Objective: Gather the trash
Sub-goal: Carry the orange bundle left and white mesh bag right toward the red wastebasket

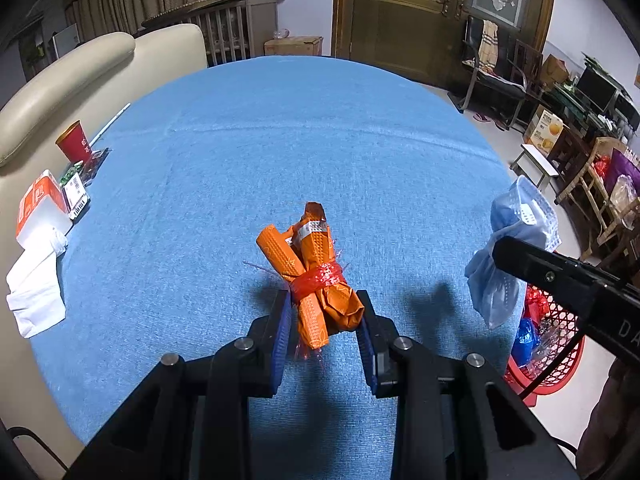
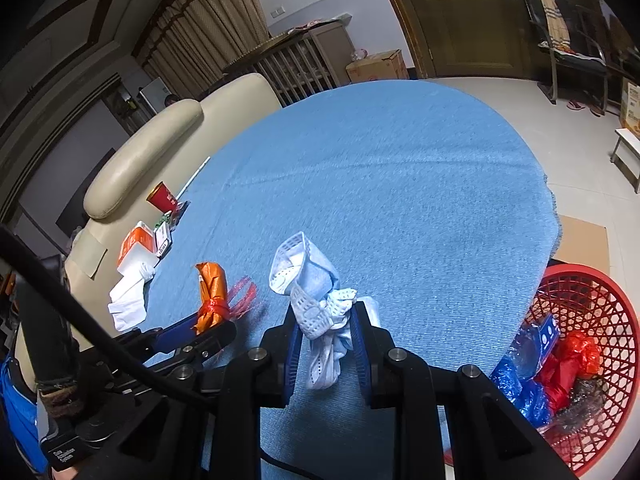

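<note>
My left gripper is shut on an orange wrapper bundle tied with red plastic, held just above the blue tablecloth. The same orange bundle shows at the left of the right wrist view, between the left gripper's blue pads. My right gripper is shut on a crumpled light-blue face mask, lifted over the cloth. That mask also appears at the right edge of the left wrist view. A red mesh basket on the floor right of the table holds blue and red plastic trash.
At the table's left edge stand a red paper cup, an orange-and-white box, small packets and white tissue. A cream sofa is behind them. A flat cardboard sheet lies beside the basket.
</note>
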`<state>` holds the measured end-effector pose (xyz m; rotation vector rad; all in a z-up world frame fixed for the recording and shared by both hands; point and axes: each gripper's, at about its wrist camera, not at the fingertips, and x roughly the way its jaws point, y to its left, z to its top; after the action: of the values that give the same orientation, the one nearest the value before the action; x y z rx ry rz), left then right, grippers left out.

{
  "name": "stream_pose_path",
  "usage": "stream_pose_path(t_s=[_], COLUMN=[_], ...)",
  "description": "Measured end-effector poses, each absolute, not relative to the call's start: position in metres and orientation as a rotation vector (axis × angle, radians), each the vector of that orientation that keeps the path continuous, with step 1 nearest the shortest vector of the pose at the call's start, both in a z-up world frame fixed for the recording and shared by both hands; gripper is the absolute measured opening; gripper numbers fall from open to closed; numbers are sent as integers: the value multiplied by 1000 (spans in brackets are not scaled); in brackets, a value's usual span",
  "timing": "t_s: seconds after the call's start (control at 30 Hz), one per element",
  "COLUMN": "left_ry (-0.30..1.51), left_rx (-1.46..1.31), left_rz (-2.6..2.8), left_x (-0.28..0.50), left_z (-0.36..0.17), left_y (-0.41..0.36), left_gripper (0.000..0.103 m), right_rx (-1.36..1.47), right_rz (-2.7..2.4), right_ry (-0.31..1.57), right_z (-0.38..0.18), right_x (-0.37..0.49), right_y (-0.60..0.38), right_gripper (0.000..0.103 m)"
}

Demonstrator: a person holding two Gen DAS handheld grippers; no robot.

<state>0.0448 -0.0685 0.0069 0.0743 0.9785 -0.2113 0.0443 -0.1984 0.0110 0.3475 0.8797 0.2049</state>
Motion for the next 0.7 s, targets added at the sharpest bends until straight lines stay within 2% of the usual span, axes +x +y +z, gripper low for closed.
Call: stream_pose_path(t_s=[0.7], left_ry=[959], left_rx=[82], left_rz=[-158], left_x=[31], left_z=[22], left_y=[-69], left_gripper=[33], right_rx=[401], right_rz=[227], right_ry=[829], right_z=[19], right_x=[33], right_y=[-214], right_gripper=[26])
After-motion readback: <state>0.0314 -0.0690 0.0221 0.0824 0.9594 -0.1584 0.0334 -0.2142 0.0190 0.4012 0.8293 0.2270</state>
